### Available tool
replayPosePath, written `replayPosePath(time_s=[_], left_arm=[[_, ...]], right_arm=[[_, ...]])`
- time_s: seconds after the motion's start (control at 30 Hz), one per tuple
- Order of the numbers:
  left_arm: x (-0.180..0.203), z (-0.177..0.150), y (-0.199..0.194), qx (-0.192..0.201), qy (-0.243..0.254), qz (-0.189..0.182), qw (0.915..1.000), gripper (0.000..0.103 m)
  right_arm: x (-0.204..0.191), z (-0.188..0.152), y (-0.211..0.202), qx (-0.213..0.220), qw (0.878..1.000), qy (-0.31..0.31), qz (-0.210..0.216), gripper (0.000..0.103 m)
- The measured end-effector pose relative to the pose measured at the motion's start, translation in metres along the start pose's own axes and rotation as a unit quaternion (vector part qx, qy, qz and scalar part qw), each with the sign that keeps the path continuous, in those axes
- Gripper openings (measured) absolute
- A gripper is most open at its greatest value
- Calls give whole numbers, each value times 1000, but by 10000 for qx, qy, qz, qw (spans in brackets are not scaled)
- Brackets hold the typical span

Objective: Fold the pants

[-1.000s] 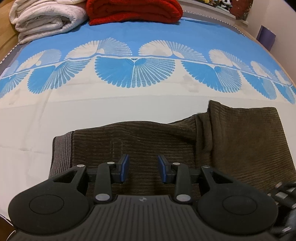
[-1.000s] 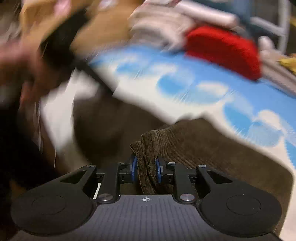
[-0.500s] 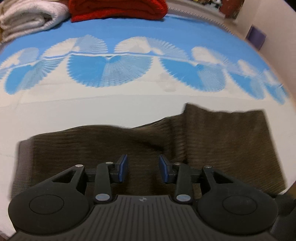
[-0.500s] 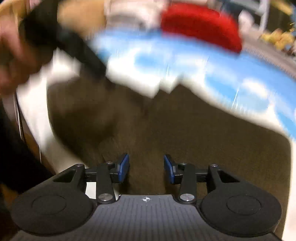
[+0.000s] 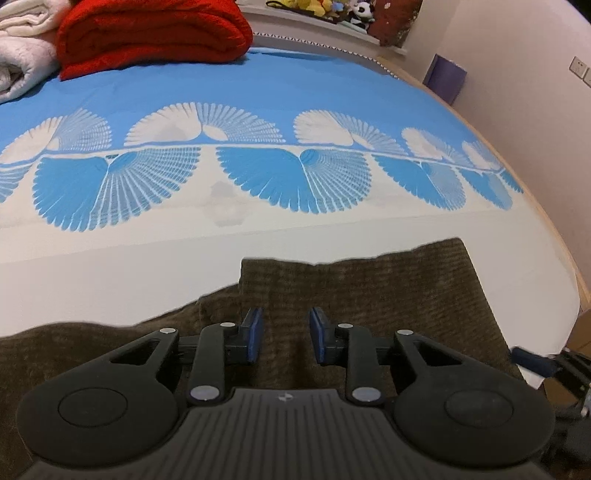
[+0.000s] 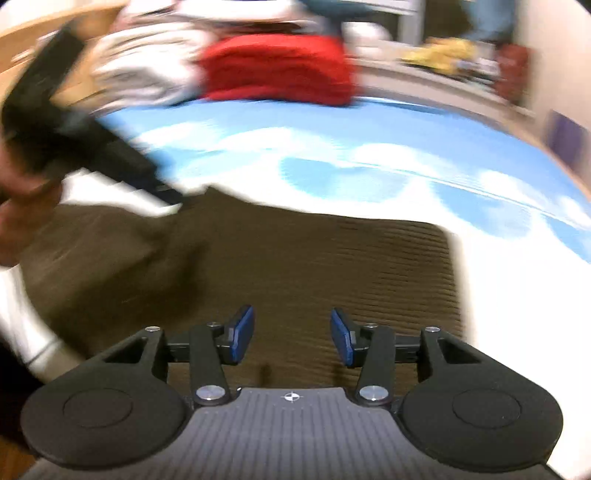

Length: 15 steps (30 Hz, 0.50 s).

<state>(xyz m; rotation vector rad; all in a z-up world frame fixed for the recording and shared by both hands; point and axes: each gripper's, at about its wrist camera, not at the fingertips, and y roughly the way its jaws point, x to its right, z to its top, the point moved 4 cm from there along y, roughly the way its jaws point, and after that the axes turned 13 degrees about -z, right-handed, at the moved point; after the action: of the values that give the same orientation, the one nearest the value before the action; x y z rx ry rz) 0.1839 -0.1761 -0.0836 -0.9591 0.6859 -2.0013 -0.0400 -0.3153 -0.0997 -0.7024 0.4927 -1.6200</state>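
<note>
Brown corduroy pants [image 5: 369, 291] lie folded on the bed near its front edge, with one layer laid over another; they also show in the blurred right wrist view [image 6: 314, 266]. My left gripper [image 5: 285, 335] is open and empty, just above the pants near the fold edge. My right gripper [image 6: 291, 336] is open and empty over the right part of the pants. The left gripper and the hand holding it [image 6: 66, 122] show as a dark blur at the left of the right wrist view.
The bedsheet [image 5: 258, 110] is blue and white with a fan pattern. A folded red blanket [image 5: 147, 33] and a white blanket [image 5: 18, 55] lie at the far side. A wall [image 5: 535, 92] and the bed's right edge are close by.
My right gripper let go of the pants fold it was shut on and opened wide. My left gripper moved to the right along the pants, staying open.
</note>
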Motion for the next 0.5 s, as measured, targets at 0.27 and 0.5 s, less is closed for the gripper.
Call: replayPosePath(time_s=[0.27, 0.5], left_arm=[[-26, -18, 32, -765, -137, 1041, 9915, 33], [9, -29, -17, -742, 640, 311, 9947, 33]], right_arm=[[72, -56, 45, -1820, 9681, 1420, -979, 70], [82, -57, 53, -1980, 9536, 2149, -728, 64]])
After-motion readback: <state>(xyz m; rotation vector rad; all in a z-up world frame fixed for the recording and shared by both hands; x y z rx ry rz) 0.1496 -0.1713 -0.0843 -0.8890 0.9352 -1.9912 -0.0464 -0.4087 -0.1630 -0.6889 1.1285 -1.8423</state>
